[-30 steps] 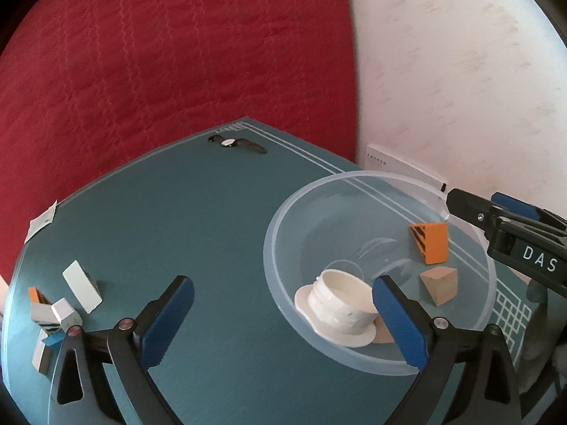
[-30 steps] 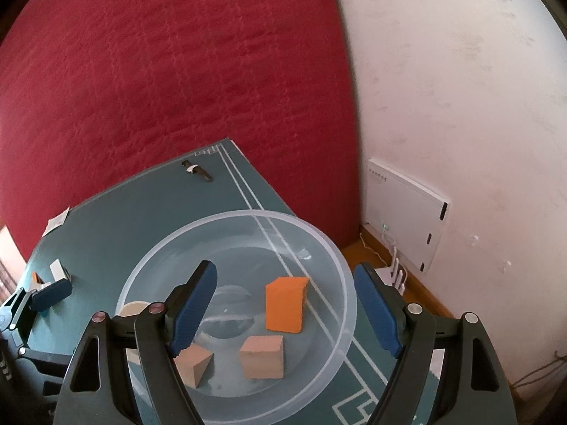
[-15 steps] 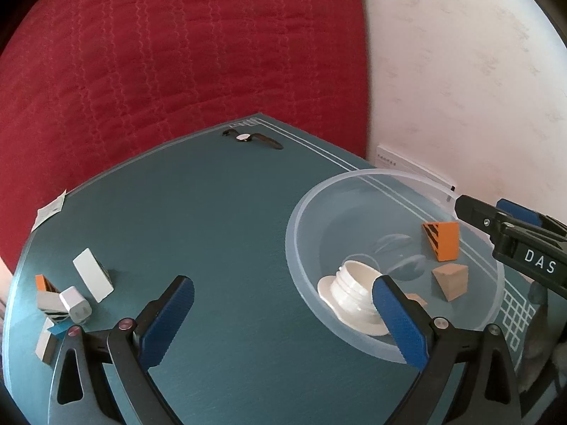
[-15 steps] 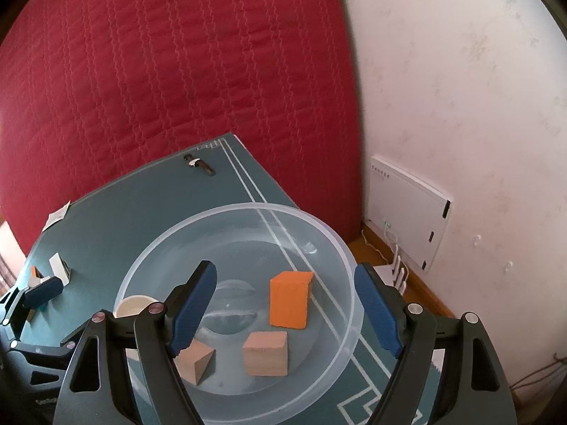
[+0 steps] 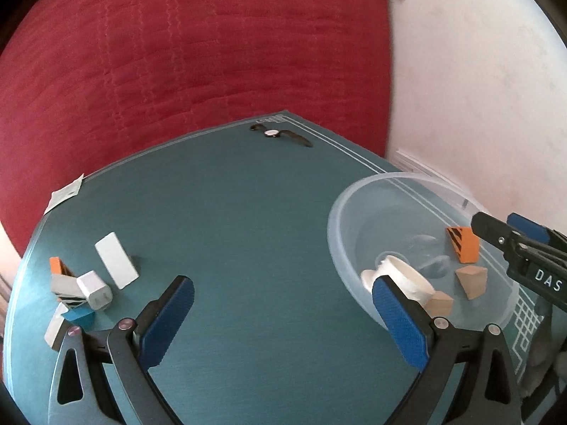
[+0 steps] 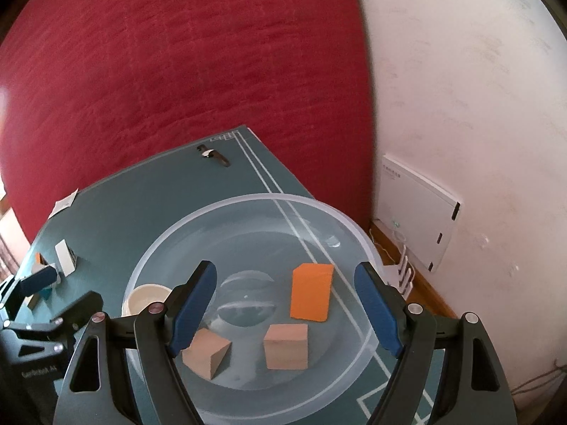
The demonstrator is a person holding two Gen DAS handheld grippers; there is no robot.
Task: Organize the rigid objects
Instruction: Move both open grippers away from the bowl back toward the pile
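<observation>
A clear plastic bowl (image 6: 329,212) (image 5: 340,212) stands at the table's right edge. It holds an orange block (image 6: 311,291) (image 5: 464,246), two wooden blocks (image 6: 286,346) (image 6: 205,356) and a white cup-like piece (image 5: 400,278) (image 6: 146,299). My right gripper (image 6: 286,301) hangs open over the bowl, nothing between its fingers. My left gripper (image 5: 283,304) is open above bare teal table, left of the bowl. At the table's left edge lies a cluster of small pieces: a white flat block (image 5: 116,260), a white cube (image 5: 95,289), an orange piece (image 5: 56,265) and a blue piece (image 5: 78,316).
A wristwatch (image 5: 280,134) (image 6: 213,155) lies near the far corner of the teal table (image 5: 248,230). A paper tag (image 5: 65,194) sits at the far left edge. Red quilted fabric (image 5: 177,53) rises behind the table; a white wall with a white box (image 6: 418,209) stands right.
My left gripper has swung left away from the bowl, so the bowl now sits at the right of its view and the left cluster is closer. The right gripper stays nearly still.
</observation>
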